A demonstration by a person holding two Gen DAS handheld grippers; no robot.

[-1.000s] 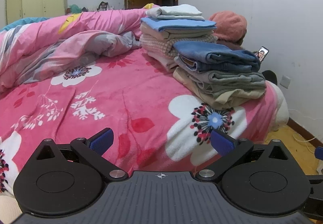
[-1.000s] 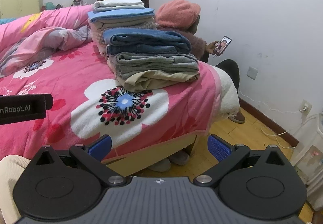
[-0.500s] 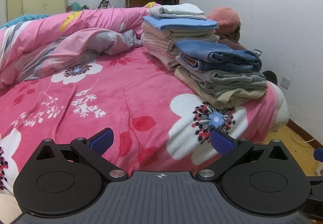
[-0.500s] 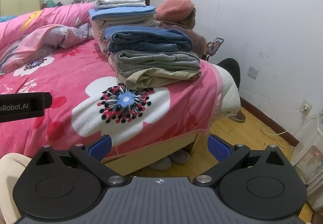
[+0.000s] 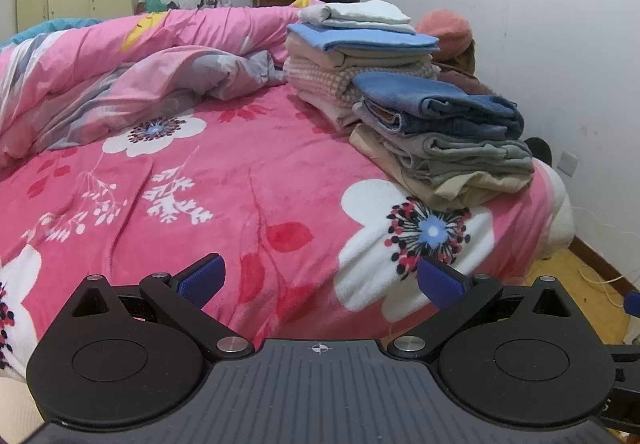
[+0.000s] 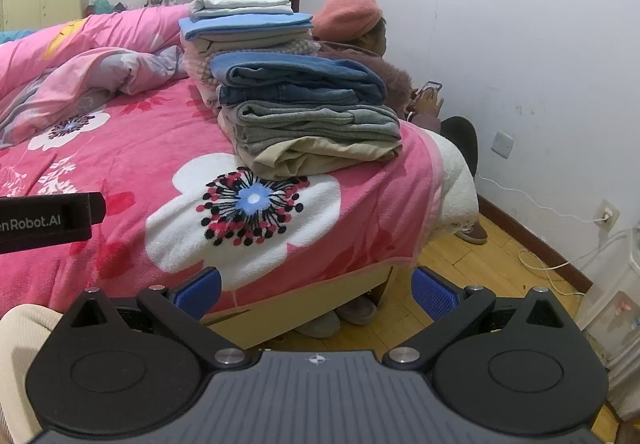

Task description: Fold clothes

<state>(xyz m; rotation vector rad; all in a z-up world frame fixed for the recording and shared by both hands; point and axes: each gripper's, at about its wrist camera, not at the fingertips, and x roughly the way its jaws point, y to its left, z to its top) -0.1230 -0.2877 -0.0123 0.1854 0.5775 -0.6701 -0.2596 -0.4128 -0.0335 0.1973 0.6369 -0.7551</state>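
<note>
Since every garment in sight already lies folded, the step in hand looks like fetching the next loose piece, or checking that none is left, and it would go best by keeping both tools low and level over the open blanket while clear of the stacks. The nearer stack of folded clothes (image 5: 444, 140) sits at the right edge of the bed: thick blue denim on top, soft grey knit below, and a limp beige piece at the bottom whose hem spills out a little. Just behind it, touching, stands the taller stack (image 5: 356, 52) of thinner pieces: white, light blue, cream and a checked pink weave, with squarer, flatter edges. Both rest on a plush pink blanket (image 5: 224, 180) printed with large white flowers; a rumpled pink and grey duvet (image 5: 132, 84) is heaped at the far left. The left gripper (image 5: 320, 280) hangs over the blanket with its jaws wide apart and nothing between them; the right gripper (image 6: 316, 292) is likewise spread and empty, out past the bed's corner above the wooden floor (image 6: 500, 276). A person in a pink hat (image 6: 348, 18) sits beyond the stacks.
</note>
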